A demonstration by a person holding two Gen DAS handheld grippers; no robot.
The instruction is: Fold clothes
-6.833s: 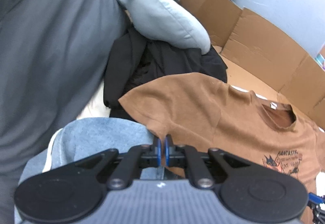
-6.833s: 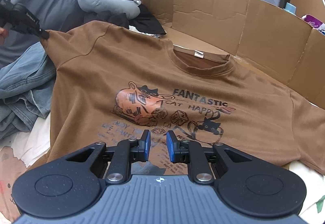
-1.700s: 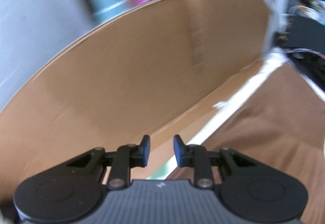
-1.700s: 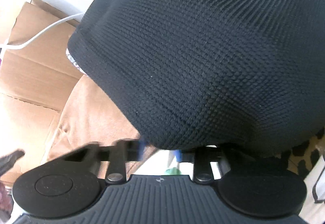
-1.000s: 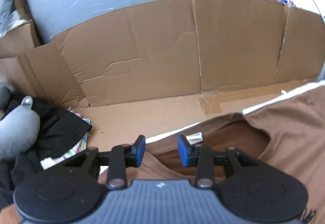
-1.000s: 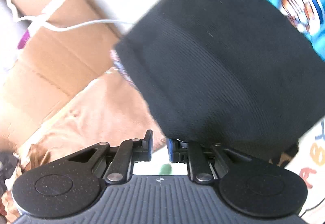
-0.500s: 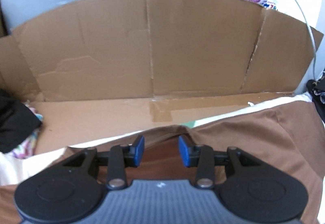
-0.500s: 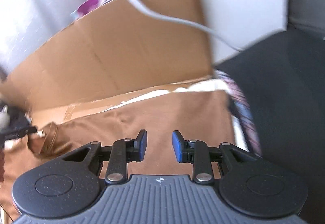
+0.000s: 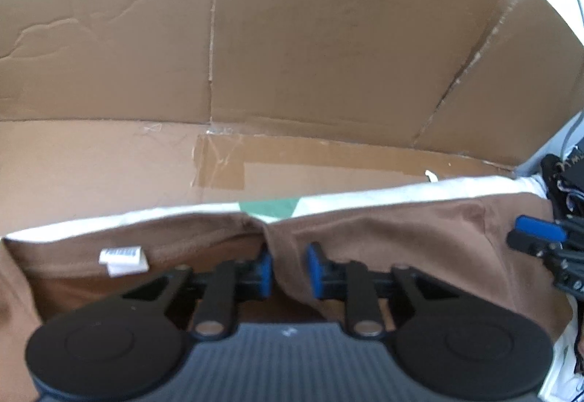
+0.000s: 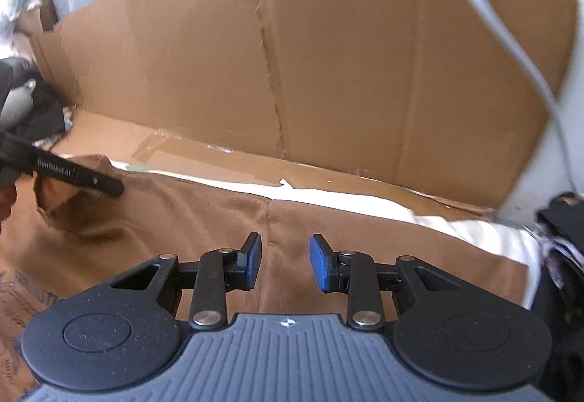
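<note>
Against cardboard (image 9: 328, 37), rumpled brown T-shirt (image 9: 401, 241)

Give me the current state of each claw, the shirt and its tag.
Left claw: open, fingers astride the shirt's collar edge by the shoulder.
Right claw: open, over the shirt's shoulder, gripping nothing.
Brown shirt: spread out, collar end toward the cardboard wall.
Neck tag: exposed inside the collar.
</note>
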